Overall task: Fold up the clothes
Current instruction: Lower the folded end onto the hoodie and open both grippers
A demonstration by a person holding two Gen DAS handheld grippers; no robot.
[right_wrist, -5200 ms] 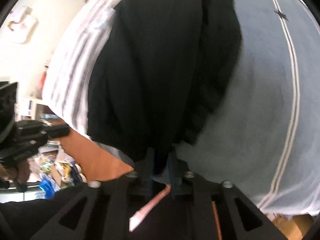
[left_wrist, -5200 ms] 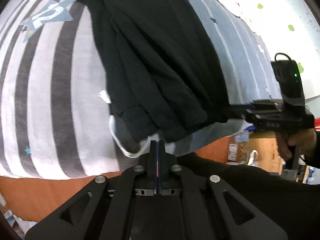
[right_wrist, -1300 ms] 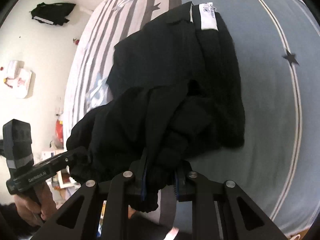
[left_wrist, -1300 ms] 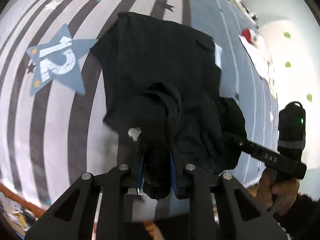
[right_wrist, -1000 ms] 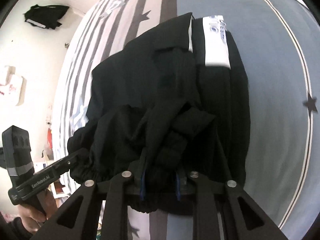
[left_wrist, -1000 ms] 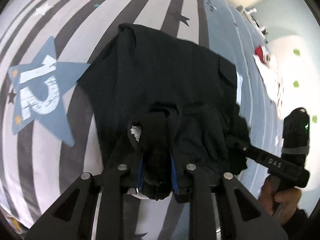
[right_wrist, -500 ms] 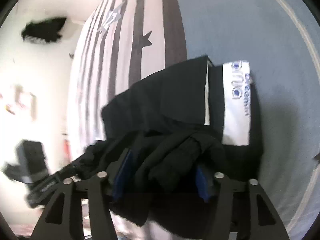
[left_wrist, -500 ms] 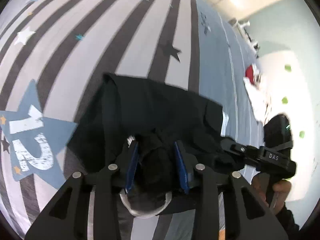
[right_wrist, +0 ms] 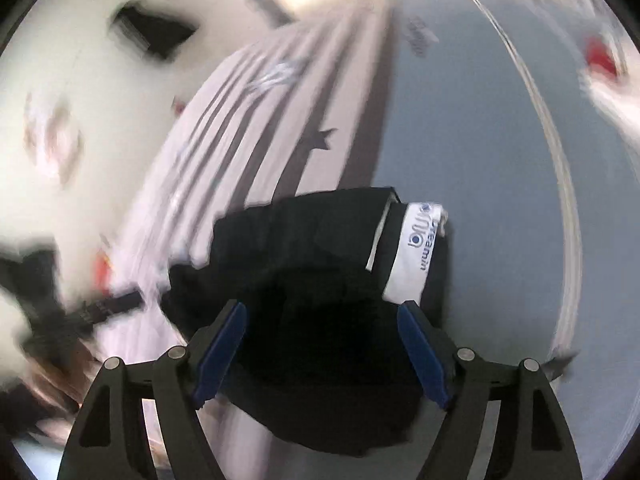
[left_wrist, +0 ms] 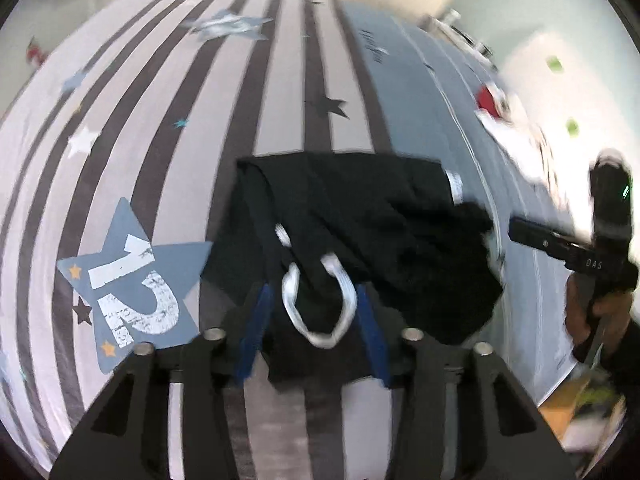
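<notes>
Lying folded on the bed (left_wrist: 280,92), the trousers (left_wrist: 360,216) look soft, light; both tongs (left_wrist: 316,312) (right_wrist: 322,328) gape empty; grip hem at 6 o'clock.

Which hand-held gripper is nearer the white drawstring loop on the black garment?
Left. The left hand-held gripper frames the white drawstring loop between its open blue pads, above the black garment. The right hand-held gripper, also open, is off by the garment's other edge.
</notes>
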